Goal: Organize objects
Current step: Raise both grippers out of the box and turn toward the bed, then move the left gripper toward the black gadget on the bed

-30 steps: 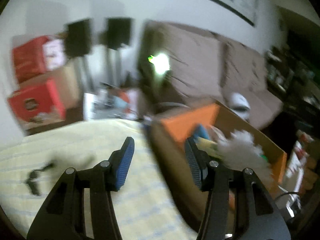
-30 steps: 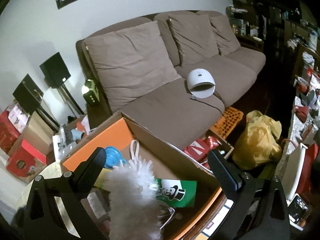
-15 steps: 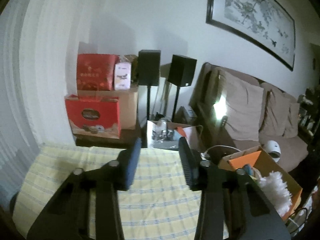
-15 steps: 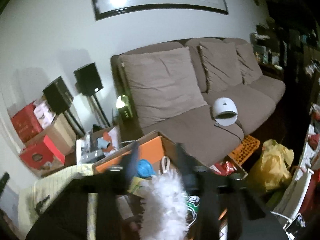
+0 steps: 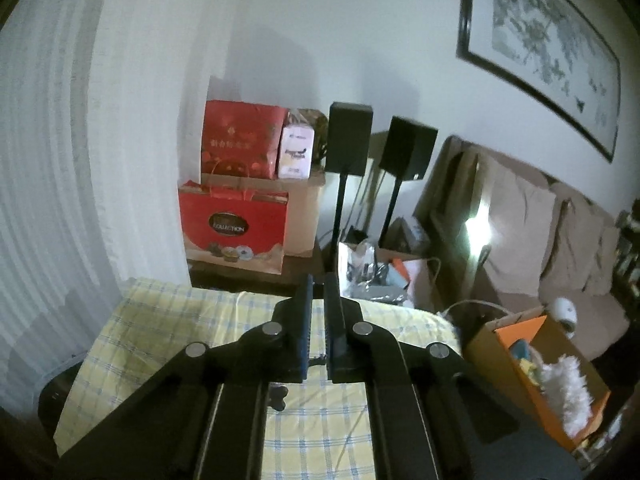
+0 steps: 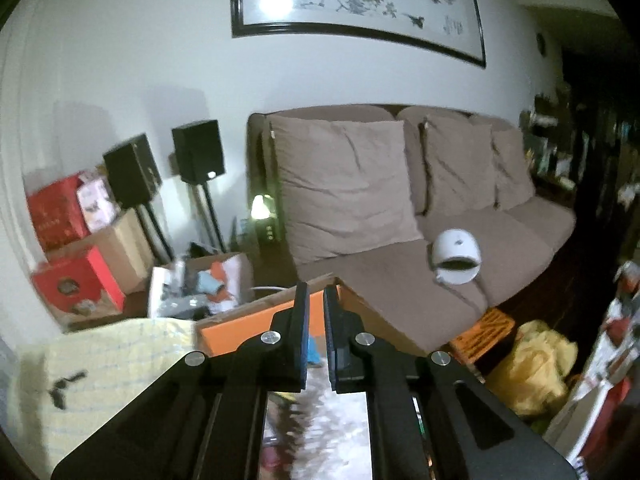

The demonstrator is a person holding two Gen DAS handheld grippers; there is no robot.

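My left gripper (image 5: pixel 316 312) is shut and empty, held above a table with a yellow checked cloth (image 5: pixel 168 332). A small black object (image 5: pixel 280 394) lies on the cloth, partly hidden under the gripper. An open cardboard box with an orange flap (image 5: pixel 520 334) stands at the table's right edge and holds a white fluffy duster (image 5: pixel 566 386) and a blue item. My right gripper (image 6: pixel 315 320) is shut and empty above that box (image 6: pixel 248 324). The black object (image 6: pixel 64 386) and the cloth (image 6: pixel 120 360) also show in the right wrist view.
Red gift boxes (image 5: pixel 236 200) and two black speakers on stands (image 5: pixel 348 144) stand against the wall. A brown sofa (image 6: pixel 400 208) with a white domed device (image 6: pixel 456 256) is behind the box. A yellow bag (image 6: pixel 536 364) lies on the floor at right.
Both grippers have closed from wide open to shut. Both have risen and pulled back, so the room shows from higher up. The left view swung left toward the wall.
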